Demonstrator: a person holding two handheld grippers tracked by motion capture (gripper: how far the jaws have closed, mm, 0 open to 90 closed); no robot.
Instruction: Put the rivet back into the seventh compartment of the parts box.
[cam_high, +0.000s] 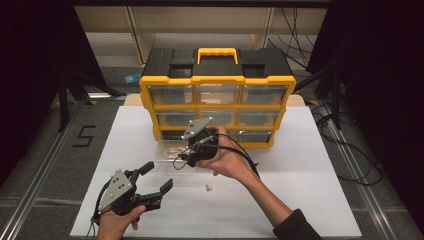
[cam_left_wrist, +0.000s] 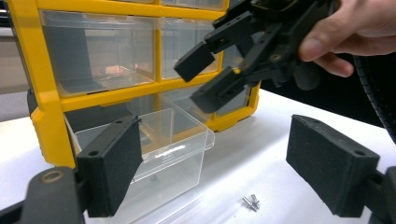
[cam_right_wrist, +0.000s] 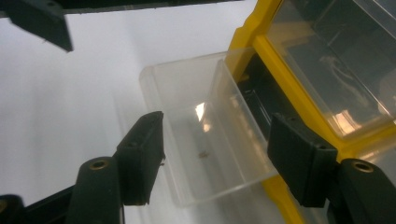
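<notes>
A yellow and black organizer (cam_high: 217, 107) with clear drawers stands at the back of the white board. Its bottom-left clear drawer (cam_high: 170, 152) is pulled out toward me. My right gripper (cam_high: 186, 155) hovers over that drawer, tilted down, open, with nothing between its pads. In the right gripper view, the right gripper (cam_right_wrist: 219, 158) looks into the drawer (cam_right_wrist: 205, 126), where a tiny part (cam_right_wrist: 203, 154) lies on the bottom. My left gripper (cam_high: 159, 176) rests low at the front left, open and holding nothing. From the left gripper (cam_left_wrist: 219, 168), the drawer (cam_left_wrist: 159, 149) and the right gripper (cam_left_wrist: 203, 77) lie ahead.
A few small screws (cam_high: 208, 188) lie on the white board (cam_high: 300, 165) in front of the drawer, seen close as screws (cam_left_wrist: 251, 202) between the left jaws. Cables trail on the floor at the right. Dark curtains flank both sides.
</notes>
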